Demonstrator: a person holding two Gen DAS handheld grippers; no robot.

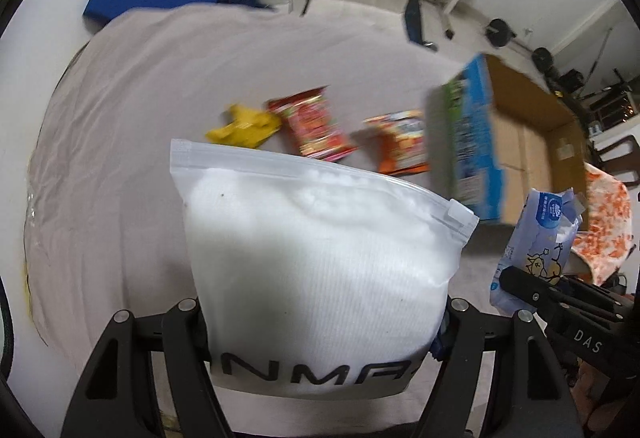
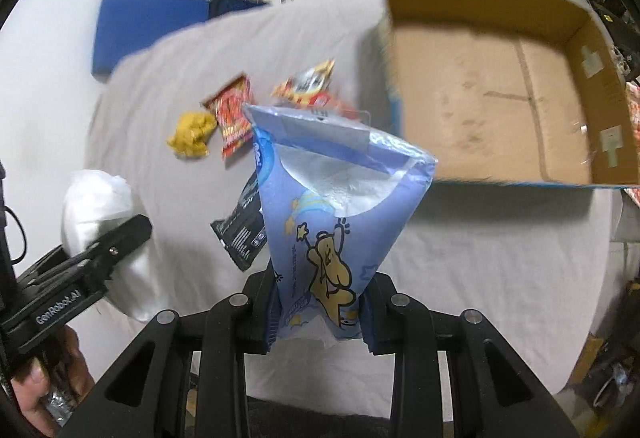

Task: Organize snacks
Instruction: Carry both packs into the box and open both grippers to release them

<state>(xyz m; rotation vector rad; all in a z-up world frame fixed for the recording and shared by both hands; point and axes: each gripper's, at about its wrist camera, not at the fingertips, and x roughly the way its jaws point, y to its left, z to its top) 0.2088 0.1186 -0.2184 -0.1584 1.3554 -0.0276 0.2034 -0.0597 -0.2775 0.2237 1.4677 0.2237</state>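
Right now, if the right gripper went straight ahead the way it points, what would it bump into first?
Probably the snack packets lying on the sheet; the right gripper, holding the blue tissue pack, points over them. The cardboard box sits off to the right. Depth is unclear.

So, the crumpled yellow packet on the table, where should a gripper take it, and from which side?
The yellow packet lies loose beside the red packet. Probably come from above and pinch its raised crumpled middle, jaws closing front-to-back, clear of the red one.
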